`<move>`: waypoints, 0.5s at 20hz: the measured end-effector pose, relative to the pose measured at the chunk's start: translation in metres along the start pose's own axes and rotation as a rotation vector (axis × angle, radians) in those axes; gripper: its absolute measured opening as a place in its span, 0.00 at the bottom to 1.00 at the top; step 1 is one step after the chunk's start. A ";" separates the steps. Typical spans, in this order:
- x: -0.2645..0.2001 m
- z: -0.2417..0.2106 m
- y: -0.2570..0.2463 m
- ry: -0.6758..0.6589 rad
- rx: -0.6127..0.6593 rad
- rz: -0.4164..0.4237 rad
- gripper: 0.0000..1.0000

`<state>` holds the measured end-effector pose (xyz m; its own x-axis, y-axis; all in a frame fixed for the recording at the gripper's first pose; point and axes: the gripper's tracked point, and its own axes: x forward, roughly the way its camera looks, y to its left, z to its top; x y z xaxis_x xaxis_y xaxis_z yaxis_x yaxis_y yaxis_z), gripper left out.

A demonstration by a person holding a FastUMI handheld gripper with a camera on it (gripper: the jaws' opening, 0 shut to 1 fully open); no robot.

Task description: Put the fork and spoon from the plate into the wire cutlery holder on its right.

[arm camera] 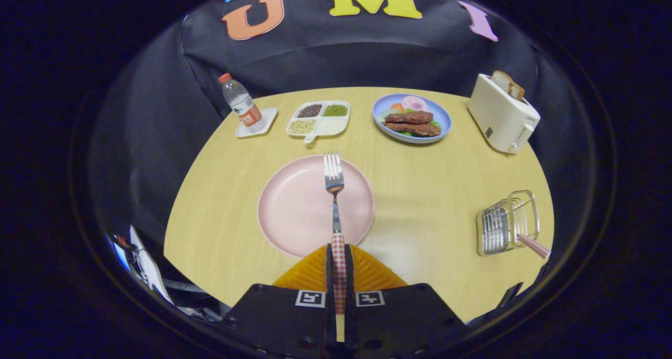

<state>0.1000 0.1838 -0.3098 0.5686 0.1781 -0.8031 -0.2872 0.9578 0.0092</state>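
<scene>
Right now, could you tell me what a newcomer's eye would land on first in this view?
First, the fork, its checked handle clamped between the fingers of the gripper, tines pointing ahead over the empty pink plate. Next, the wire cutlery holder to the plate's right, with a matching checked handle already sticking out of it. Beyond the plate sits a blue plate of food, with a toaster to its right.

Along the far edge of your desk (430, 191), left to right: a water bottle (240, 105) upright on a white coaster (264, 122); a divided tray (320, 120) of beans and grains; a blue plate (444, 118) of meat and vegetables; a cream toaster (501, 118) holding a bread slice (507, 83).
</scene>
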 end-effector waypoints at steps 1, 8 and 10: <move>-0.006 0.000 -0.012 -0.003 -0.008 -0.001 0.06; -0.055 -0.001 -0.091 -0.021 0.012 0.035 0.06; -0.067 0.003 -0.116 -0.023 0.025 0.030 0.06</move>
<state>0.0977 0.0617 -0.2555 0.5777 0.2122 -0.7882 -0.2850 0.9573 0.0488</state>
